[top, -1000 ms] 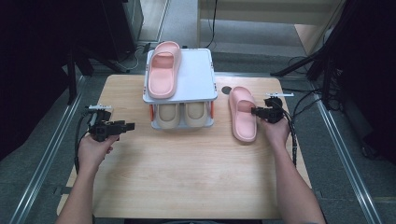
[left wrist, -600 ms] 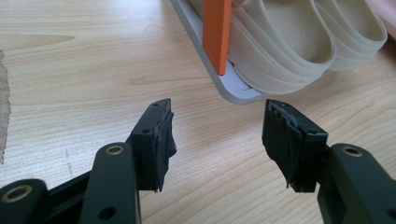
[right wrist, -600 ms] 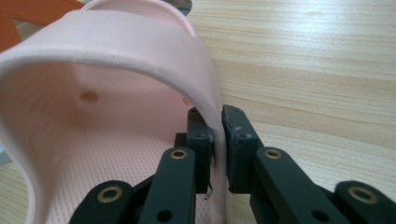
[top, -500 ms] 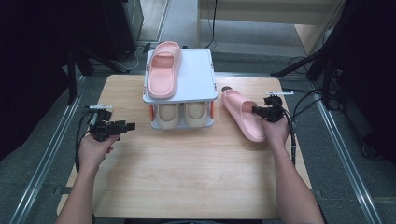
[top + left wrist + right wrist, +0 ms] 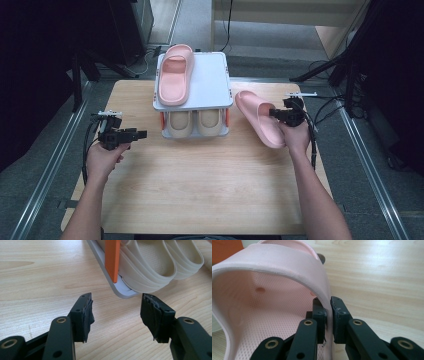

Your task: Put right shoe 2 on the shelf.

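Gripping the strap of a pink slipper (image 5: 260, 117), the right gripper (image 5: 278, 114) has just closed its jaws, holding it tilted beside the shoe rack (image 5: 210, 85), apparently clear of the table (image 5: 200, 185). Left gripper (image 5: 136, 134) rests apart, jaws wide, empty. Farther back, a second pink slipper (image 5: 175, 74) lies atop the rack, beige slippers (image 5: 192, 122) beneath.
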`<state>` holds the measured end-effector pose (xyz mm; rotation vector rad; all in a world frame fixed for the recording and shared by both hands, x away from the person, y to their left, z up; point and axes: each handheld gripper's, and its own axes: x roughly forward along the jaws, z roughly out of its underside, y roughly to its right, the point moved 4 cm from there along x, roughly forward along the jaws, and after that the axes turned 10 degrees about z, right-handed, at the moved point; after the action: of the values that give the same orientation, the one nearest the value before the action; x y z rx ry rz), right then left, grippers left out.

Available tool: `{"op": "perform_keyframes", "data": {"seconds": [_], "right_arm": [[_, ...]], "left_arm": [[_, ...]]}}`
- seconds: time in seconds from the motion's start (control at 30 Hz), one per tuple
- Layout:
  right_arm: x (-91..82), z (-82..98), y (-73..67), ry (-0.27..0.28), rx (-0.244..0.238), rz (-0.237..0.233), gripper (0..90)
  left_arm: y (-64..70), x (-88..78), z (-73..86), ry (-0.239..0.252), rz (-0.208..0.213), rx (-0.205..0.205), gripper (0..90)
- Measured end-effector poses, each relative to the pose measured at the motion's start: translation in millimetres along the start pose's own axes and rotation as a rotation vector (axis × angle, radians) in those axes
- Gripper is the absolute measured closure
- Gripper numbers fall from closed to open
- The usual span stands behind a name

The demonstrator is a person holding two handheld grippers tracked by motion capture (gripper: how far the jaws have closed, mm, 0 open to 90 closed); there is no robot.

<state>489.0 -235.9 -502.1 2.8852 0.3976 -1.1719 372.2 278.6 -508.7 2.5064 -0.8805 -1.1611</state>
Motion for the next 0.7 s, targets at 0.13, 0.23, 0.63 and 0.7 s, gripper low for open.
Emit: {"op": "perform_keyframes", "data": {"seconds": [0.13, 0.23, 0.63, 0.7], "right_arm": [[-8.7, -12.4, -0.9, 0.005, -0.001, 0.014, 83.9], [-15.6, -23.3, -1.6, 0.008, -0.009, 0.031, 83.9], [-47.7, -73.3, -7.1, 0.024, -0.02, 0.04, 83.6], [-51.8, -81.1, -7.5, 0.026, -0.019, 0.032, 83.6]], "left_arm": [[1.9, 0.5, -1.9, 0.006, 0.008, 0.002, 43.3], [2.3, 2.4, -2.6, 0.0, 0.007, 0.005, 43.4], [4.8, 5.5, -5.1, 0.0, 0.017, 0.017, 43.4], [4.8, 6.3, -5.3, -0.008, 0.016, 0.019, 43.4]]}}
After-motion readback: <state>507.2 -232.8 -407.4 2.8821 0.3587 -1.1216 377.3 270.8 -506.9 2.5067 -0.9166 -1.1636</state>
